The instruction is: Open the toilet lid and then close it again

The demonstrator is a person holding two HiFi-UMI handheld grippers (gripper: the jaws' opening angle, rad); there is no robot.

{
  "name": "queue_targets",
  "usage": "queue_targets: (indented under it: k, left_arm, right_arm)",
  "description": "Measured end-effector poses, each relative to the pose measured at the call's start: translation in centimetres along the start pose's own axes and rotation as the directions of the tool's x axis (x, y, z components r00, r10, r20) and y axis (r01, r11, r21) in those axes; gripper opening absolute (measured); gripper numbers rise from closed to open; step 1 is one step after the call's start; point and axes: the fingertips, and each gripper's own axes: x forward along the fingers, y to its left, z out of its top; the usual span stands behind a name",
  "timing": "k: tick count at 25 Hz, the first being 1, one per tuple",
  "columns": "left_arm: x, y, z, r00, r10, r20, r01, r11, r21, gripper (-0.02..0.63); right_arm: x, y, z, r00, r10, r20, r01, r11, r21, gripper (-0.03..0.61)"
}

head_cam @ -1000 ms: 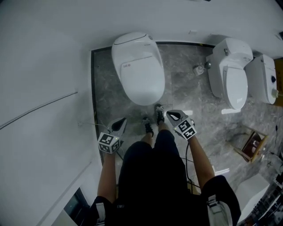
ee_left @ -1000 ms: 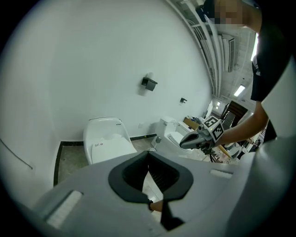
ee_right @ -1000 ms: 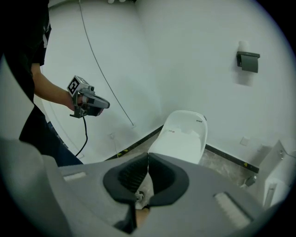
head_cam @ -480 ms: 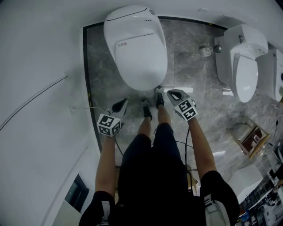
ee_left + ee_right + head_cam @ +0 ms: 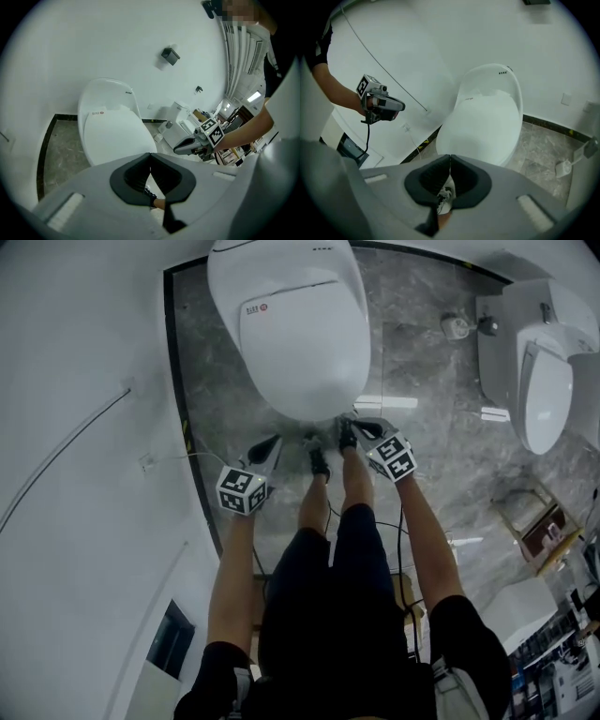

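A white toilet (image 5: 291, 324) stands against the wall with its lid (image 5: 300, 343) down. In the left gripper view the same toilet (image 5: 112, 133) fills the middle, and in the right gripper view the toilet (image 5: 490, 117) lies just ahead. My left gripper (image 5: 276, 440) is shut and empty, a little left of the bowl's front end and apart from it. My right gripper (image 5: 360, 426) is shut too, close to the front rim on the right. Neither visibly touches the toilet. The person's feet (image 5: 319, 460) stand between the two grippers.
A white wall (image 5: 84, 427) with a thin cable (image 5: 56, 460) runs close along the left. Another white toilet (image 5: 539, 381) stands at the right on the grey marble floor (image 5: 422, 362). A small wooden box (image 5: 539, 531) sits at the right.
Both grippers have dropped towards the front of the toilet, and the head has come lower. The toilet now looks larger and nearer. Jaws stayed shut and the lid stayed down.
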Motion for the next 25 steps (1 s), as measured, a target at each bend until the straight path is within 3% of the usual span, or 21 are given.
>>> queue_targets:
  k: [8,15,21,25]
  left_arm:
    - [4.3,3.3,-4.9,0.998,0.003,-0.066,-0.008,0.997,-0.07,0.012]
    - [6.4,4.6,-5.7,0.997,-0.009,-0.073,0.003,0.996,-0.086,0.012]
    - [7.4,6.0,-7.5,0.995,-0.006,-0.101,-0.006,0.992,-0.123,0.012]
    - [8.2,6.9,-9.2,0.992,-0.004,-0.128,-0.016,0.988,-0.154,0.012]
  right_arm:
    - [4.3,-2.7,-3.3,0.999,0.019,-0.039,-0.017,0.998,0.055,0.005]
    - [7.3,-5.1,-5.2,0.998,0.011,-0.066,-0.004,0.993,0.114,0.005]
    - [8.8,-6.4,-5.5,0.997,-0.028,-0.067,0.038,0.989,0.143,0.042]
    - [8.7,-8.3,-5.6,0.992,-0.117,-0.055,0.124,0.982,0.144,0.06]
